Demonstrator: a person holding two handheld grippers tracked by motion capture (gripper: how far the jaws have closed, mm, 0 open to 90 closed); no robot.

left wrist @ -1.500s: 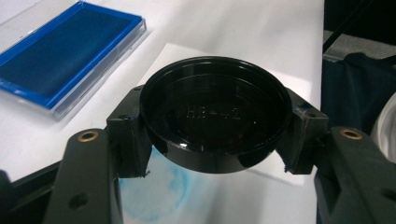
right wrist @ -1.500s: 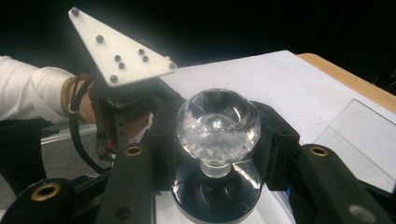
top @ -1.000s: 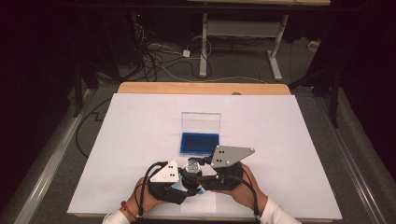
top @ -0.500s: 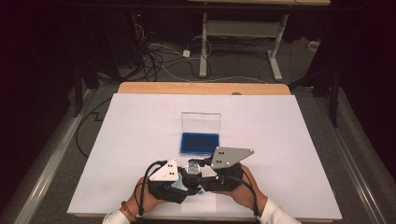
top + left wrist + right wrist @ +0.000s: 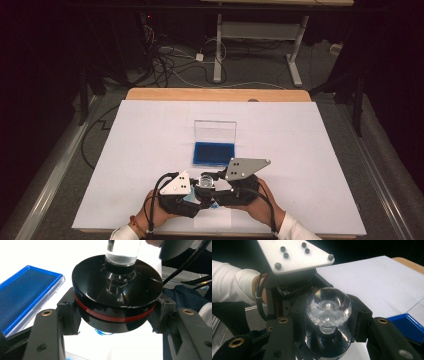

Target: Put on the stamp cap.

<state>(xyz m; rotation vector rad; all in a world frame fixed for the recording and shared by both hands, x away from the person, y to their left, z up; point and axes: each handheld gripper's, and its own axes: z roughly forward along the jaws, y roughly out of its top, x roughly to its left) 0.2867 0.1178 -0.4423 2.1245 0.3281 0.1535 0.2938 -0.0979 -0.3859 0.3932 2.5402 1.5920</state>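
Jaws clamp round black base [image 5: 117,302], faceted clear knob [image 5: 328,307]

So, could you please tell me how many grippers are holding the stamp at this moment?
2: the left gripper clamps the stamp's black round base, and the right gripper clamps its clear knob on top.

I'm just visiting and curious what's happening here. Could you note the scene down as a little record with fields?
Setting: white table, person seated at the near edge
Left hand-held gripper: shut on the black round base with a red band
Right hand-held gripper: shut on the clear faceted knob
Object: one stamp-like piece, knob on top of base
Nearby: open blue case, clear lid upright, just beyond the grippers
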